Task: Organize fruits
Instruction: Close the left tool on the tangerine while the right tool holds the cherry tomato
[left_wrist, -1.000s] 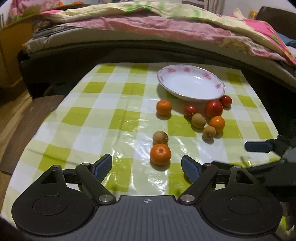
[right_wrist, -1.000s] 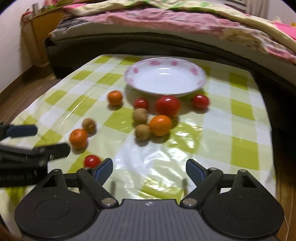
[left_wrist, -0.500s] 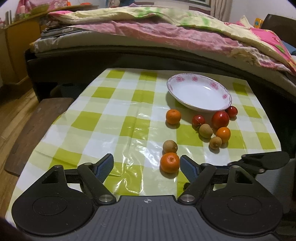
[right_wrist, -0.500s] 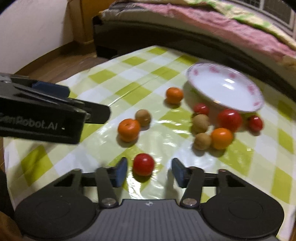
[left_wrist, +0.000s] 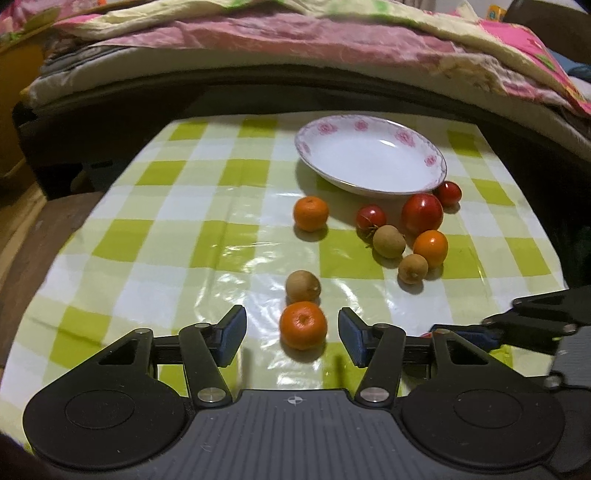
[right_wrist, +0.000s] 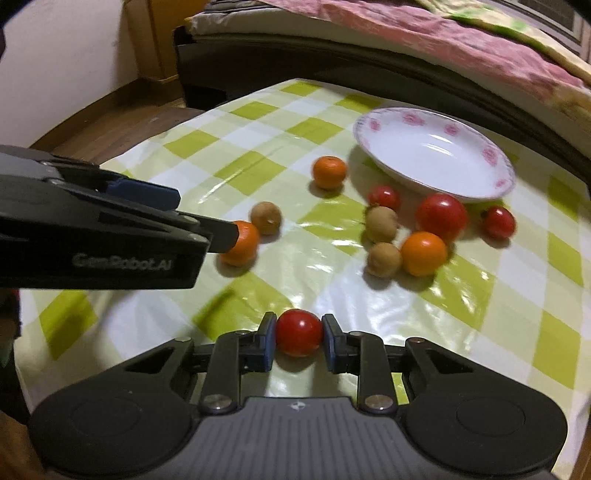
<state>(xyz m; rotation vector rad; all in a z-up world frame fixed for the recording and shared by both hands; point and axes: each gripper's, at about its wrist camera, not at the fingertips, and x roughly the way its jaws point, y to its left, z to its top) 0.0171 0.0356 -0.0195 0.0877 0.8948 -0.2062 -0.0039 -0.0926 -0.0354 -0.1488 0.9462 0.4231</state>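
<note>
A white plate with pink flowers stands empty at the far side of the checked table. Several small fruits lie in front of it: tangerines, red tomatoes and brown longans. My left gripper is open around the near tangerine, pads apart from it, with a longan just beyond. My right gripper is shut on a small red tomato resting on the cloth. The left gripper also shows in the right wrist view.
A cluster of fruits lies right of centre by the plate, and one tangerine sits alone left of it. A bed with blankets runs behind the table. A wooden bench stands at the left.
My right gripper closed its jaws onto the small red tomato. My left gripper moved forward so that the near tangerine now sits between its open fingers.
</note>
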